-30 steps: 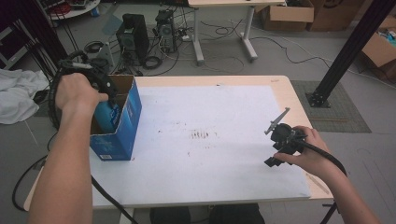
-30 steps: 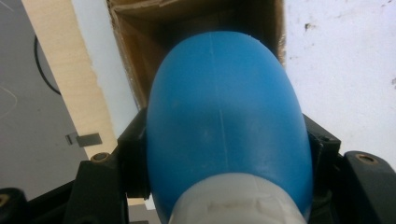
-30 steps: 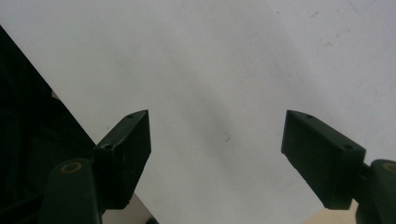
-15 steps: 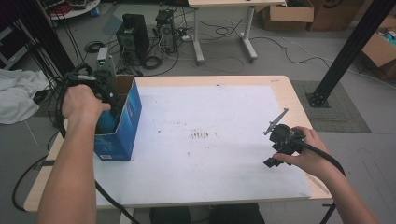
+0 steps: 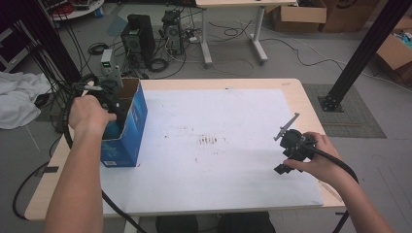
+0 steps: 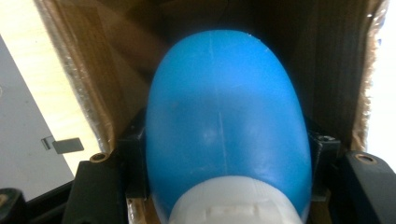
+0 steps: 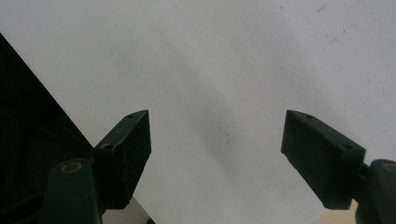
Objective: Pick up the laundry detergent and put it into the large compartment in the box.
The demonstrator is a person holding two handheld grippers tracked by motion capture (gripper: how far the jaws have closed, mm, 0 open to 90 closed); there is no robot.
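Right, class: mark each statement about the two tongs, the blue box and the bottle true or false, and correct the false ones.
1. The left tongs grip a blue bottle. True.
2. The right tongs hold a pen. False: they are open, holding nothing.
3. The blue box stands at the table's left side. True.
4. The bottle lies on the white sheet. False: it is inside the box.

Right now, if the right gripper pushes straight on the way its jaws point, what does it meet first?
Probably the white sheet on the table: the right gripper is open and empty, with bare paper ahead between its jaws. How close it is, I can't tell.
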